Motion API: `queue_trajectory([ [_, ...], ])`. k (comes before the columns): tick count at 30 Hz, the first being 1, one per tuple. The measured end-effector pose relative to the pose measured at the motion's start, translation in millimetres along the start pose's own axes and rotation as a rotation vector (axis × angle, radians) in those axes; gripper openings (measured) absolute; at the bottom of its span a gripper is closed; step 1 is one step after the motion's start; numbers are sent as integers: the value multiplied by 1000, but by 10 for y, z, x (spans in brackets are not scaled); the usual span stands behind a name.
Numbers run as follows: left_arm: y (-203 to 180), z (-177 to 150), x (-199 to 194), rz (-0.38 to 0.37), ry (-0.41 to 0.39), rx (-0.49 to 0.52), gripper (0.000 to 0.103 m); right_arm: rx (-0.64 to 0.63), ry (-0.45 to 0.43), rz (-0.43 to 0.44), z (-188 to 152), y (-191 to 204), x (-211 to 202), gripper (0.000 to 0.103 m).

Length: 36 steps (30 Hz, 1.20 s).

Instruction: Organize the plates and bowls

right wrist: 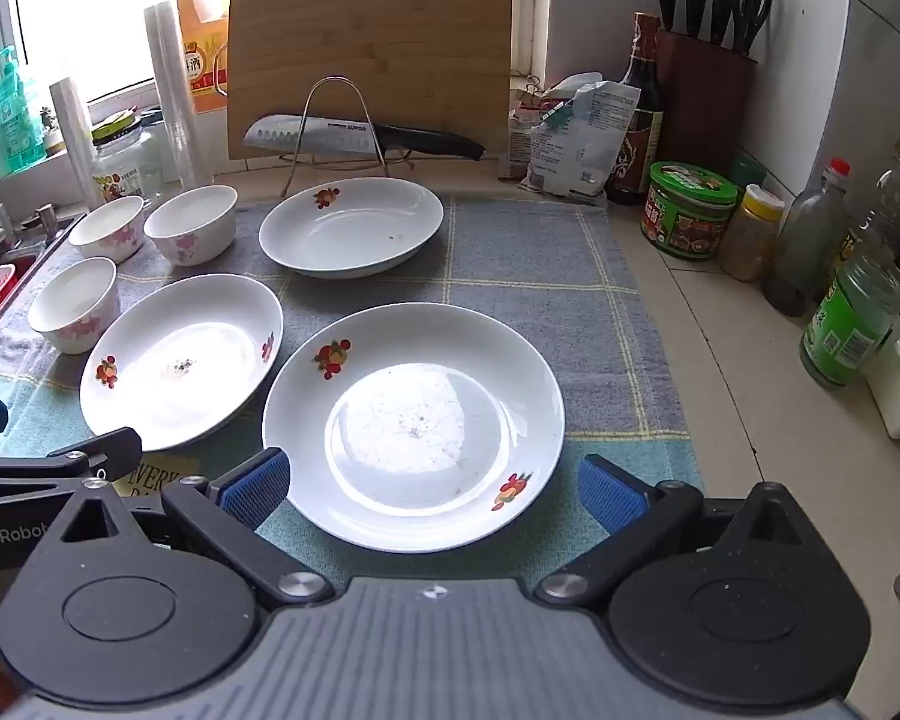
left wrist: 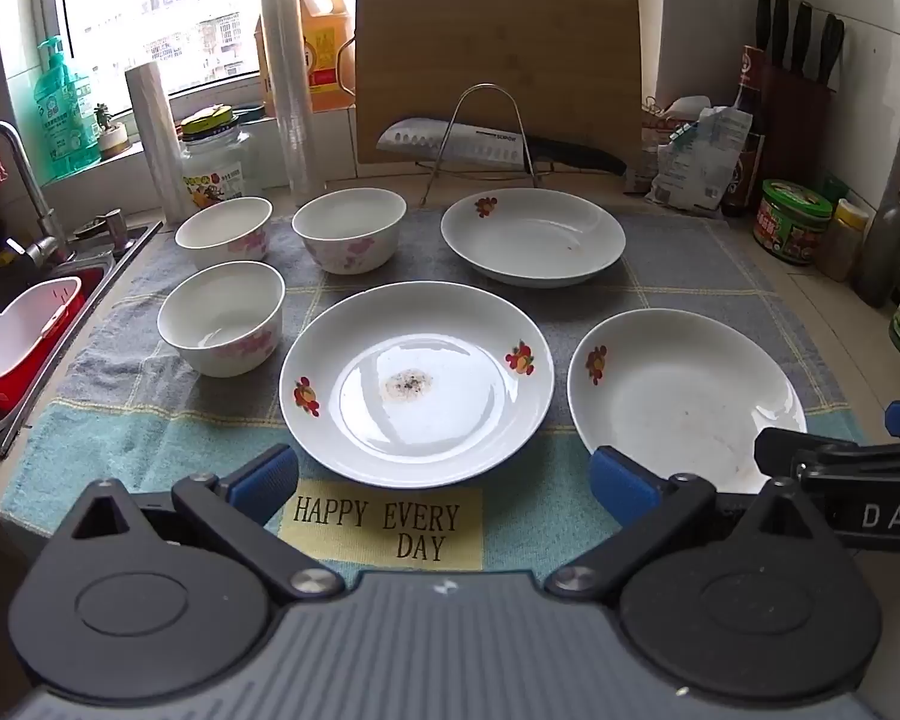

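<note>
Three white plates with fruit prints lie on a checked cloth: a middle plate, a near right plate and a far plate. Three white bowls with pink flowers stand at the left: a near bowl, a far left bowl and a far middle bowl. My left gripper is open, just short of the middle plate's near rim. In the right wrist view my right gripper is open, its blue pads on either side of the near right plate; they do not press on it.
A sink with a red basket lies left of the cloth. Behind stand a wire rack with a knife, a cutting board, film rolls and a jar. Bottles and jars and a knife block crowd the right side.
</note>
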<state>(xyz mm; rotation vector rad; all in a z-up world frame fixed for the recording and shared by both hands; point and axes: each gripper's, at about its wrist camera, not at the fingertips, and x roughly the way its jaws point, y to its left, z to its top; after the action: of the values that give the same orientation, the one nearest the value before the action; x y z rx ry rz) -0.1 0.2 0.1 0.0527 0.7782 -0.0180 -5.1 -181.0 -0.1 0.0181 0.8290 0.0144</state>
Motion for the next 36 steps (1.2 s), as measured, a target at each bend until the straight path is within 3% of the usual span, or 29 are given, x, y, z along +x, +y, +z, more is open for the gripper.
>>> queue_trajectory([
  [36, -12, 24, -52, -1, -5, 1, 102, -5, -24, 1, 5, -27, -55, 103],
])
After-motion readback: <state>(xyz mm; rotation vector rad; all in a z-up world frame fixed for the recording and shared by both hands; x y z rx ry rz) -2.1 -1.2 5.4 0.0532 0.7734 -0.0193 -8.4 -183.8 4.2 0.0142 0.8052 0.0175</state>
